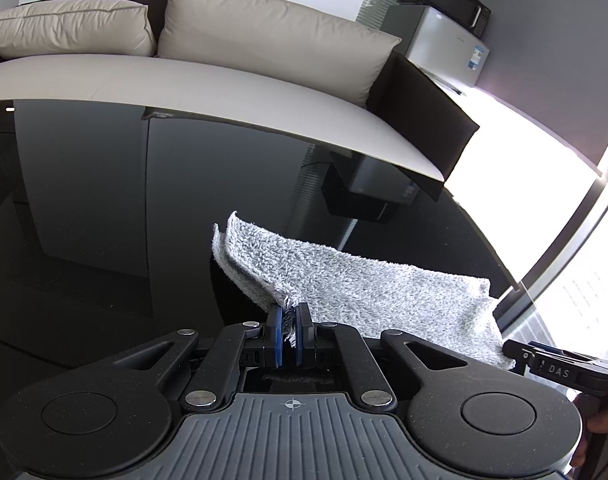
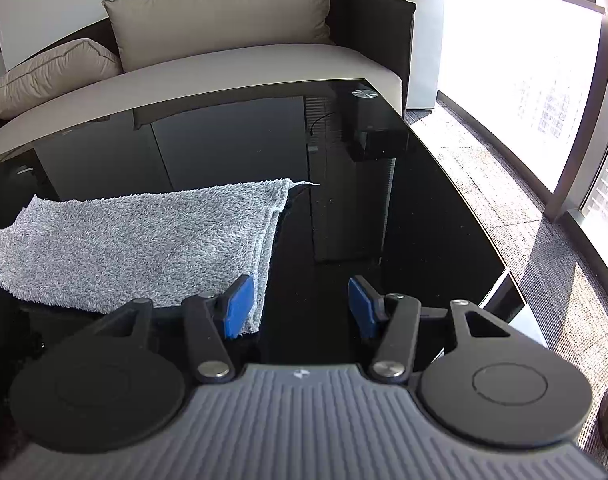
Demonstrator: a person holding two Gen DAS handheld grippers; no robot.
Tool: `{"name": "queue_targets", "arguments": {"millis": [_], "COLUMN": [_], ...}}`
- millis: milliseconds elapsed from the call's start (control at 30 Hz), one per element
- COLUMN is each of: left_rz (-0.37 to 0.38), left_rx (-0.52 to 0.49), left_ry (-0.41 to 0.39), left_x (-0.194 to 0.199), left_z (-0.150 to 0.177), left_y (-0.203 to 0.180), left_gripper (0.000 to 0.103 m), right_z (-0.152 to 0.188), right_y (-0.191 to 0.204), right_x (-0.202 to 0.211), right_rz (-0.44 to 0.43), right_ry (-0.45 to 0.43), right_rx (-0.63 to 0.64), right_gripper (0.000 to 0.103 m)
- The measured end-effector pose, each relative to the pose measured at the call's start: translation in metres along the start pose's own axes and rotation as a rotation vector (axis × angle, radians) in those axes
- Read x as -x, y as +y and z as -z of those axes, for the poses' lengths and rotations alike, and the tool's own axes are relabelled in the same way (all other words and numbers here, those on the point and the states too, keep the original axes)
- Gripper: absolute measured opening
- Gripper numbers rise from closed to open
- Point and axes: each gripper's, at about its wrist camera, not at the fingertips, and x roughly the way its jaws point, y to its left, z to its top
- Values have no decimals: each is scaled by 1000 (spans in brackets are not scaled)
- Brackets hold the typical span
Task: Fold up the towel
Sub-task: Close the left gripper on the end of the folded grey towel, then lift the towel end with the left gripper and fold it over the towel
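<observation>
The towel (image 1: 344,276) is a shaggy, grey-flecked cloth, doubled over so its layered edges stack along one side, lying on my glossy black glass table (image 1: 104,220). My left tongs (image 1: 290,332) are clamped on a frayed corner of it, lifting that corner off the glass between blue pads. My right tongs (image 2: 300,308) stand wide apart, the left pad just beside the towel's folded edge, gripping nothing. Beyond the table sits a beige sofa (image 2: 244,68) with plump, creased cushions.
</observation>
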Motion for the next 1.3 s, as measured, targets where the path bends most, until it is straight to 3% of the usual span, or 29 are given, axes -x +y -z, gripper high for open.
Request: {"name": "queue_targets", "arguments": {"millis": [933, 1300], "left_rz": [120, 184], "left_rx": [-90, -193], "left_ry": [-38, -37], "left_x": [-25, -40], "left_z": [-14, -10], "left_y": [-73, -120], "left_gripper": [5, 5], "right_z": [-4, -5], "right_y": [-4, -5], "right_x": [-2, -2], "right_rz": [-26, -36], "right_ry": [16, 15], "right_rx": [-25, -35], "right_gripper": [58, 59]}}
